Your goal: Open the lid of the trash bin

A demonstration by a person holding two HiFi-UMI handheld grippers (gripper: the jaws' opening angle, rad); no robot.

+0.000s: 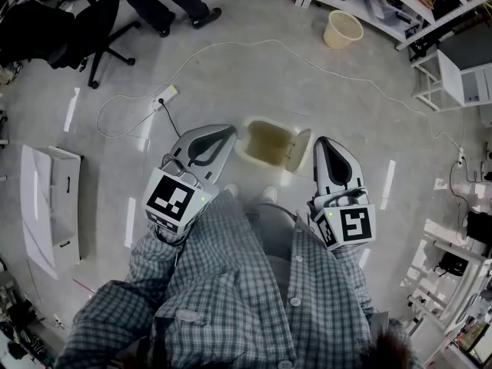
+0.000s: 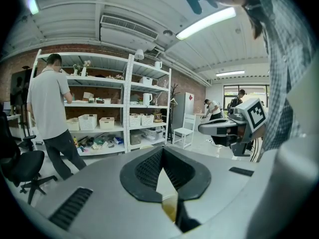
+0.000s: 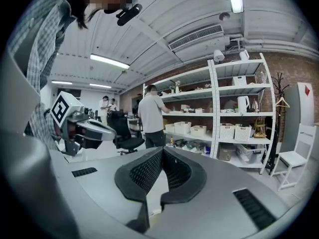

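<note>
My left gripper (image 1: 223, 134) has its jaws pressed together at the tips with nothing between them, and my right gripper (image 1: 324, 142) is the same (both gripper views show the pads meeting in a point). Between the two, on the floor by my feet, sits the trash bin (image 1: 248, 139), its lid (image 1: 298, 152) swung up and open on the side just beside my right gripper. Farther off, a cream bucket (image 1: 343, 29) stands near the shelving.
</note>
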